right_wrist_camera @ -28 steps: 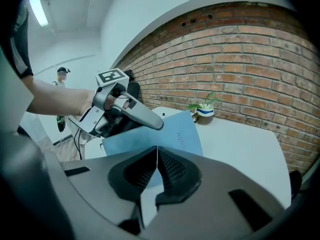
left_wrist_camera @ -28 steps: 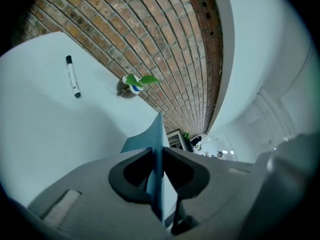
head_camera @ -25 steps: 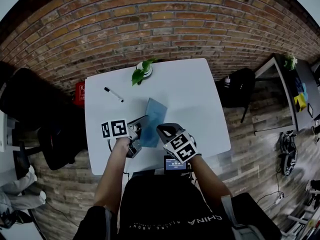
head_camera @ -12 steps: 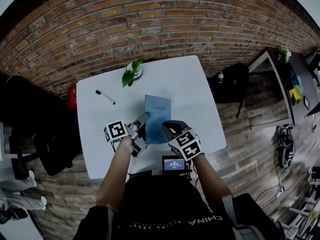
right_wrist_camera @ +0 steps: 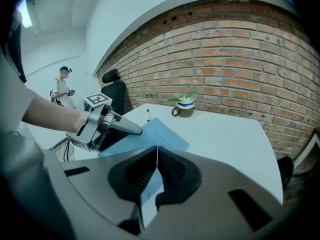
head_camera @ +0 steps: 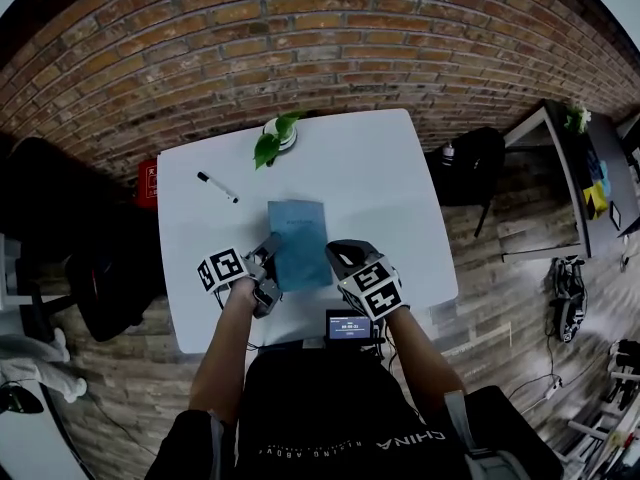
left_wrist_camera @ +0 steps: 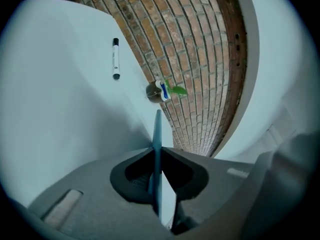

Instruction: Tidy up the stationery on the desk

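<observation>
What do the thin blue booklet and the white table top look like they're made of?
The thin blue booklet: probably paper or card, matt; edge-on it is sheet-thin, with no glare. The white table top: smooth laminate or painted board, by its even, faintly sheened surface; which one the look leaves open.

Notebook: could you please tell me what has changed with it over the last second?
The notebook, slanted before, has turned square to the desk. The left gripper has just been closing its jaws on it; the right gripper stays shut on it. Pen and plant have not moved.
</observation>
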Demonstrator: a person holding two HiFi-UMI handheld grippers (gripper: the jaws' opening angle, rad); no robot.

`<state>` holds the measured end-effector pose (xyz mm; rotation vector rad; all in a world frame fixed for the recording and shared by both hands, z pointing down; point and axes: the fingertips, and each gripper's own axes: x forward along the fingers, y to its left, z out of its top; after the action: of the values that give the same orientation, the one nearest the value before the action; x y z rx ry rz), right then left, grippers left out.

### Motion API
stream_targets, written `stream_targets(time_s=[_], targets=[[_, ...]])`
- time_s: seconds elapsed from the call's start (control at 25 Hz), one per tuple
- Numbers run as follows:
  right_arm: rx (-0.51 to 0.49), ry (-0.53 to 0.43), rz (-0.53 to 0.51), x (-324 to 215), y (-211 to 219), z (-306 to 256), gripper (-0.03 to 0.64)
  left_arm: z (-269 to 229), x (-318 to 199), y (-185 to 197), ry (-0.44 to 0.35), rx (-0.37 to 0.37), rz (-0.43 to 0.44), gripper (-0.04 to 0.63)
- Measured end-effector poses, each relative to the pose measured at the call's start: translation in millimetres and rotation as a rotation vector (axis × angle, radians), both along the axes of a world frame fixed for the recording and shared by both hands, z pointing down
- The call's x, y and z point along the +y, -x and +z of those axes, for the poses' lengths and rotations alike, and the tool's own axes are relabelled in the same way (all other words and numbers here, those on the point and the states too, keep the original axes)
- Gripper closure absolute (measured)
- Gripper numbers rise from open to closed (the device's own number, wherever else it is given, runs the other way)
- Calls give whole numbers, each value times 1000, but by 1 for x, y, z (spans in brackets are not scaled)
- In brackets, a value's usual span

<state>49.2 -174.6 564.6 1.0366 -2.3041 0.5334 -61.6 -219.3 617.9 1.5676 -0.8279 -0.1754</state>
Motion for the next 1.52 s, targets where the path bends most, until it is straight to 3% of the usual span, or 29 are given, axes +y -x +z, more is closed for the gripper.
stream_targets(time_s=[0.2, 0.44, 0.64, 0.76, 1.12, 1.24, 1.36, 1.52], targets=[[5, 7, 1, -4, 4, 4, 601, 22, 9, 13, 20, -100, 16, 541], [5, 18, 8, -2, 3, 6, 601, 41, 16, 19, 11, -284, 88, 532], [5, 20, 7, 2, 4, 8, 601, 45, 18, 25, -45, -431, 157, 455], [6, 20, 8, 5, 3, 10, 601, 37, 18, 30, -117, -507, 190, 449], [-9, 16, 2, 10, 6, 9, 601, -17, 36, 13, -452, -660, 297, 453], [-5, 5, -11, 13, 7, 7, 601, -34, 47, 3, -543, -695, 319, 498], [-6, 4, -15, 16, 6, 9, 603, -44, 59, -4, -589, -707, 332, 578], [-9, -1, -14, 20, 3, 10, 603, -42, 70, -7, -582, -711, 329, 583]])
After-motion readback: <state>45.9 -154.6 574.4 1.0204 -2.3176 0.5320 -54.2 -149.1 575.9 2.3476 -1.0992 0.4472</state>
